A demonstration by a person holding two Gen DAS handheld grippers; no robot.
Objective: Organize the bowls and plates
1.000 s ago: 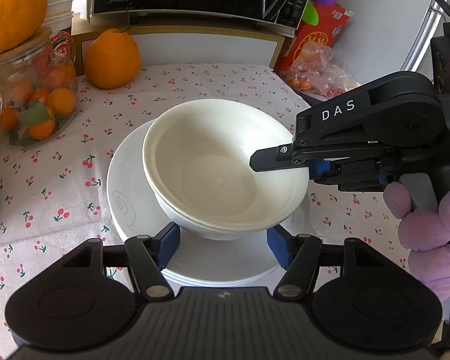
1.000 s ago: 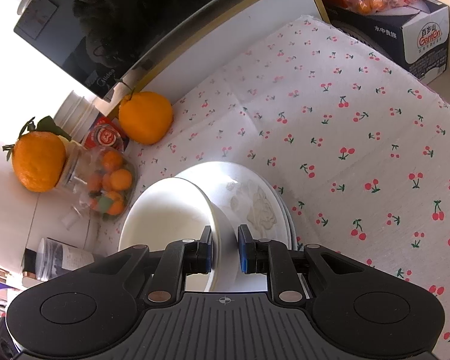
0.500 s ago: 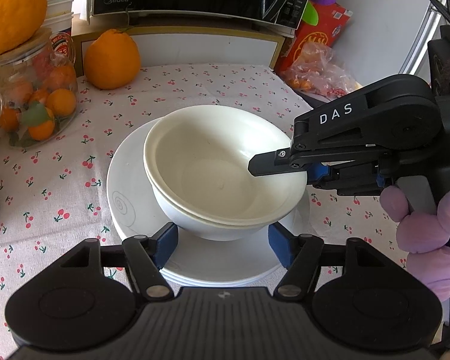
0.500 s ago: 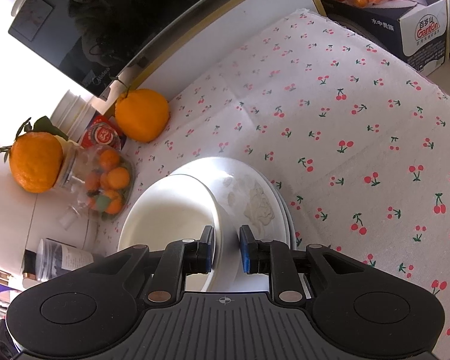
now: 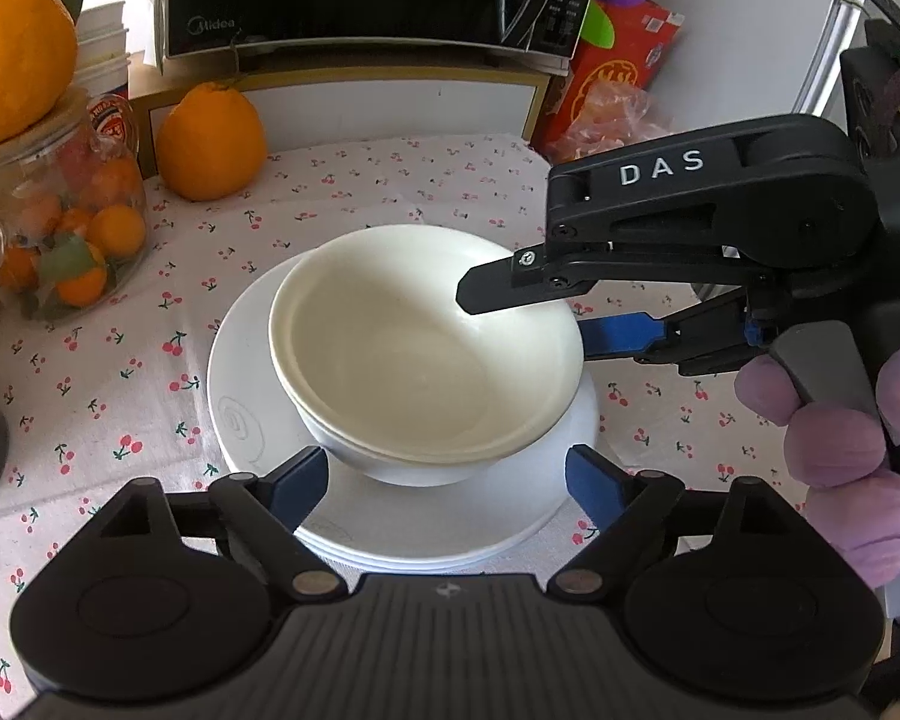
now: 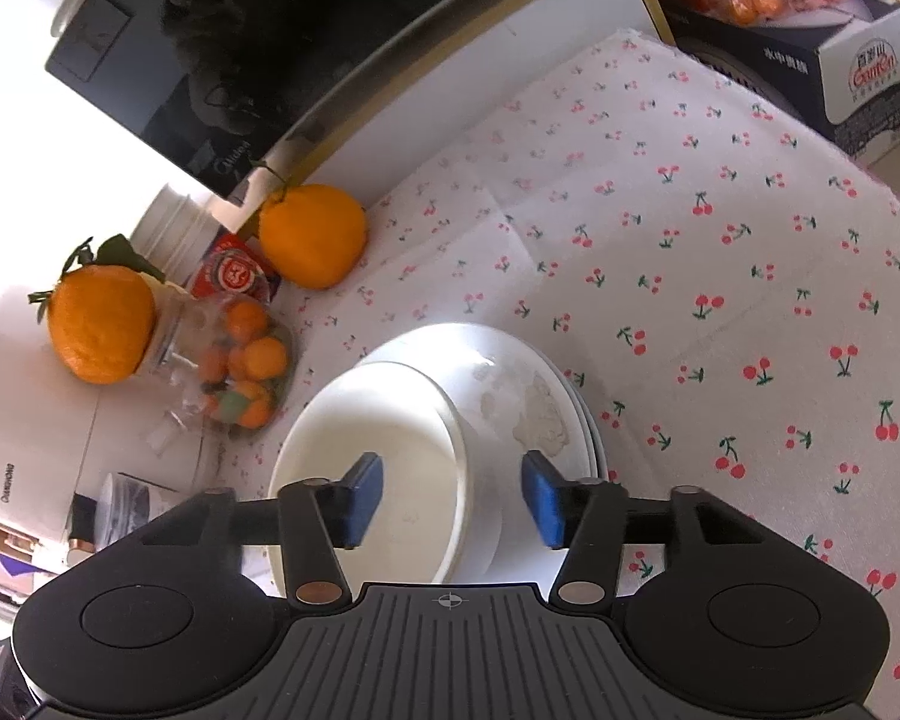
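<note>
- Cherry-print tablecloth covers the table.
- White plates, stacked flat at centre.
- Two nested white bowls sit on the plates, mouths up, round, no long axis.
- Left gripper: jaws just opened, wide of the bowls' base.
- Right gripper: jaws just opened, straddling the rim, pads clear.

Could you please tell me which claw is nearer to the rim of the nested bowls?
Right. The right claw straddles the nested bowls' rim, pads clear after opening. The left claw sits just outside their base, also open.
</note>
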